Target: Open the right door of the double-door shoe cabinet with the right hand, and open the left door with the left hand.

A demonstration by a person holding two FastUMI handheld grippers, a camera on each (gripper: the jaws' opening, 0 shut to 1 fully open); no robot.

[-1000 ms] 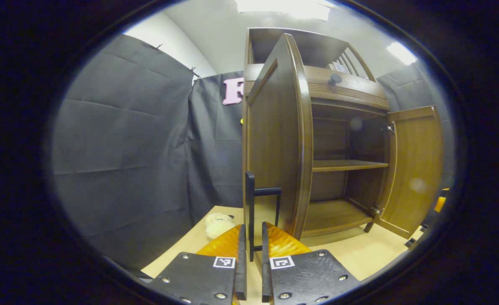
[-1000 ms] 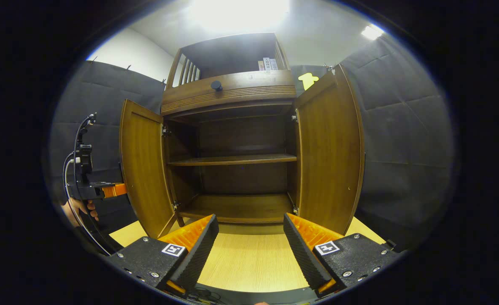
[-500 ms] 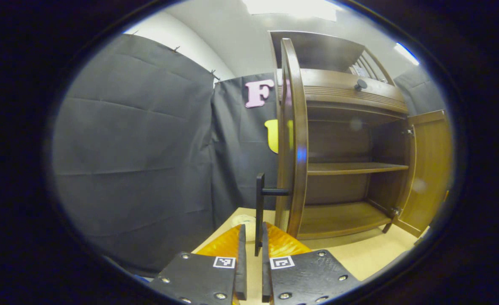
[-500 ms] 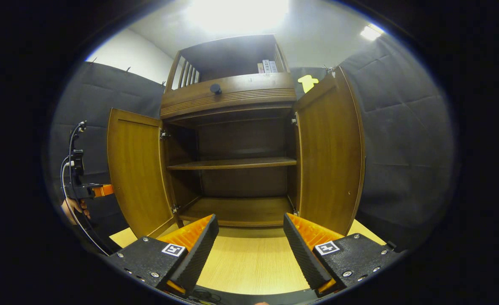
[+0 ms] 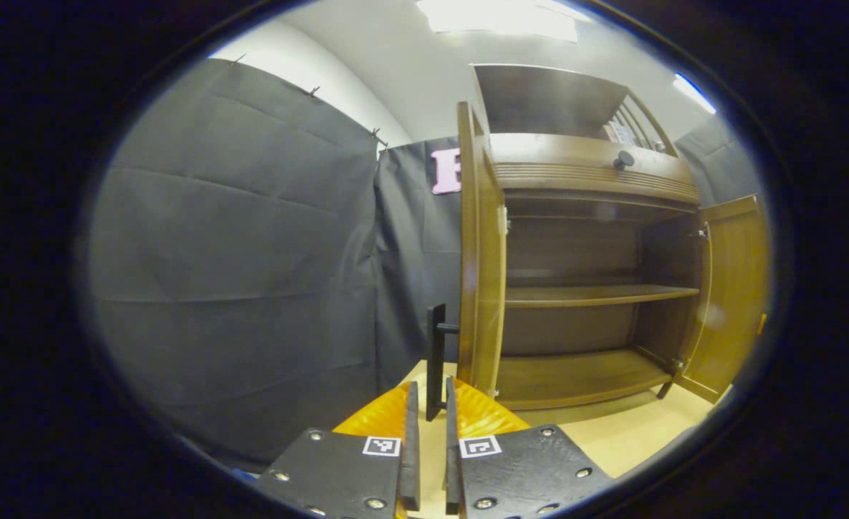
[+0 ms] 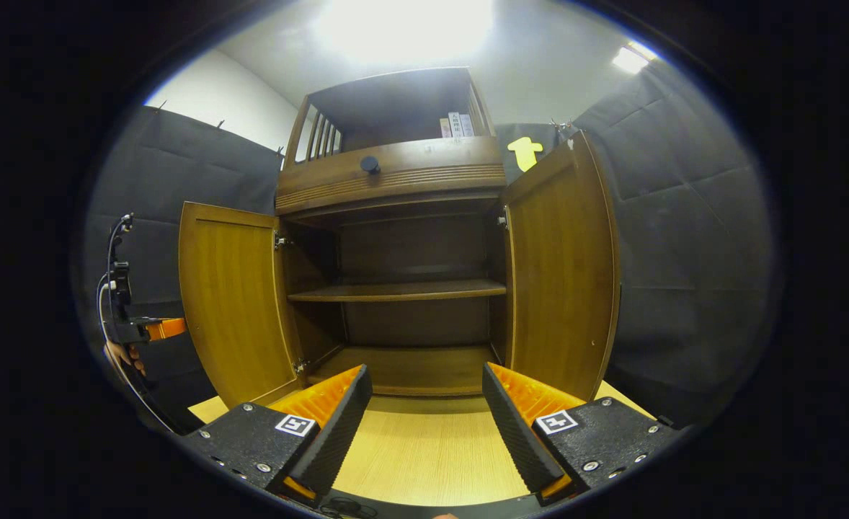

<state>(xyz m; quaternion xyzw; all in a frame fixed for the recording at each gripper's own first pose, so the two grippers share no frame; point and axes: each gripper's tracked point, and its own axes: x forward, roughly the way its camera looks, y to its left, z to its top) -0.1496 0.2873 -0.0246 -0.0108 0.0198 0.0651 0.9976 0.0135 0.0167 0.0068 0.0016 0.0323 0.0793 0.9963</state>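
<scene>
Left gripper view: our left gripper (image 5: 428, 411), jaws narrow, pinches the black bar handle (image 5: 435, 360) of the brown wooden left door (image 5: 478, 274), swung wide. Right gripper (image 6: 427, 404) gapes empty before the open right door (image 6: 561, 274). We judge only release remains.

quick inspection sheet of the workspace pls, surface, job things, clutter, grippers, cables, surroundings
surface: light wood tabletop, bare in front of the shoe cabinet.
job's things: left door and right door both swung open; shelves look empty; black handle on the left door.
clutter: nothing seen.
grippers: left gripper nearly closed around the handle, contact unclear; right gripper open, holding nothing.
cables: cable looped on the left gripper.
surroundings: black cloth wall.
</scene>
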